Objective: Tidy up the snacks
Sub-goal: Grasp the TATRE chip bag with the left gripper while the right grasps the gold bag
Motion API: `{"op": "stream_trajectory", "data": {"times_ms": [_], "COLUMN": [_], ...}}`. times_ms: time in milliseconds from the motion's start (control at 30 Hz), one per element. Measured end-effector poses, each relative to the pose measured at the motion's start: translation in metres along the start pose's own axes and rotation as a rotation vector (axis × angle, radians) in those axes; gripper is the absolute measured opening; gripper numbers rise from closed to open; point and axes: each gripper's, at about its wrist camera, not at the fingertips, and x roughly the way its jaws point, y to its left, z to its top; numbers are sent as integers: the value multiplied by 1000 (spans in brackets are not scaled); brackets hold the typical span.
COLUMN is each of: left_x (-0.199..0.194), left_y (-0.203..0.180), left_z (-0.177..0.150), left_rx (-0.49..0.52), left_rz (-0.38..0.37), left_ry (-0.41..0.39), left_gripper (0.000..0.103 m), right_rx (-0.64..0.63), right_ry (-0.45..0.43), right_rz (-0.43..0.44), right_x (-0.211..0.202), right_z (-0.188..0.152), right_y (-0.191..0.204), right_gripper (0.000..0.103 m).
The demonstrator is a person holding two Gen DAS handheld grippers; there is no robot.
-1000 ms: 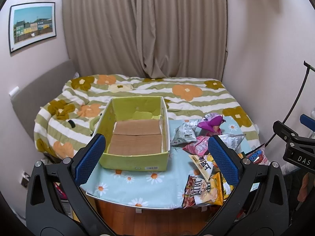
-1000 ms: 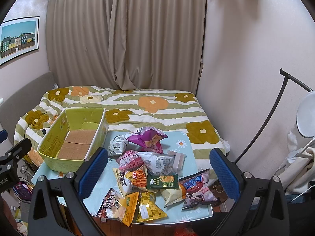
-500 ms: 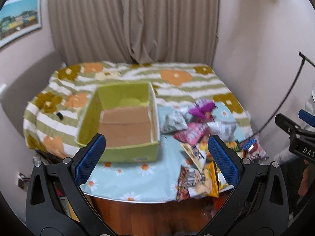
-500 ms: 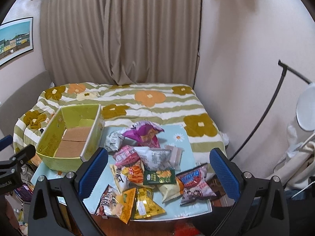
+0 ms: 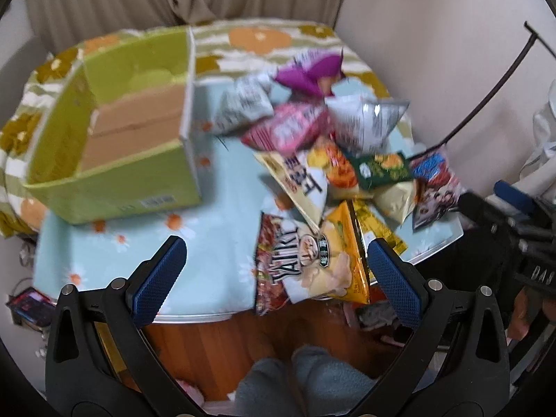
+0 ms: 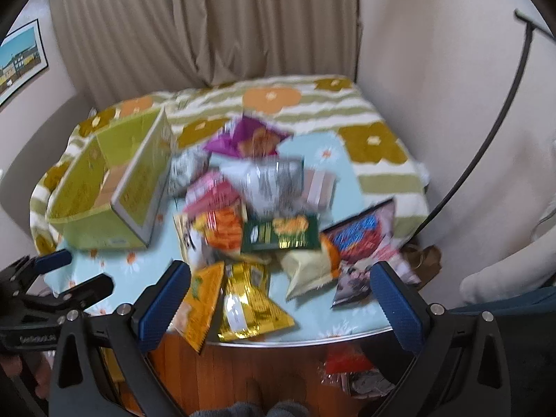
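Left wrist view: the left gripper (image 5: 276,264) is spread wide and holds nothing, its blue-padded fingers (image 5: 158,283) hanging over the near edge of the round table with the pale blue daisy cloth (image 5: 215,229). Between the fingers, nearer the right one, lies a yellow and red crisp packet with a cartoon face (image 5: 312,264), its near end jutting past the table edge. Ahead and left of the tongs stands the open lime-green cardboard box (image 5: 114,132), showing only its brown flaps. Ahead and right is the loose heap of snack packets (image 5: 333,146), a purple bag (image 5: 309,74) at its far end.

Right wrist view, blurred: the right gripper (image 6: 278,293) is also wide and empty. A gold foil packet (image 6: 246,302) lies between its fingers at the table edge. The green box (image 6: 114,187) sits far left; a dark green packet (image 6: 281,234) lies straight ahead.
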Motion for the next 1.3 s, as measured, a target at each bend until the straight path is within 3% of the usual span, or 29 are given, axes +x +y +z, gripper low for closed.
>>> {"op": "stream_trajectory", "data": {"times_ms": [200, 467, 567, 867, 1000, 1167, 1300], "left_x": [52, 102, 115, 122, 123, 120, 114], "left_y": [-7, -10, -10, 1, 11, 12, 11], "left_z": [-2, -11, -14, -14, -16, -16, -17], "left_rx": [-42, -52, -48, -79, -102, -81, -67], "left_rz": [-12, 2, 19, -30, -94, -102, -85], "left_ry": [99, 199, 210, 196, 217, 195, 185], "left_gripper": [103, 103, 103, 101, 87, 74, 70], "right_rx": [1, 7, 6, 35, 68, 105, 138], "right_ry": [126, 208, 237, 302, 322, 337, 347], "right_rz": [99, 190, 208, 281, 306, 330, 332], "right_x": [54, 91, 102, 123, 133, 144, 153], "right_z": [-19, -26, -28, -33, -33, -31, -29], "right_y": [-14, -26, -27, -17, -12, -7, -9], "right_gripper": [103, 102, 99, 98, 98, 92, 89]}}
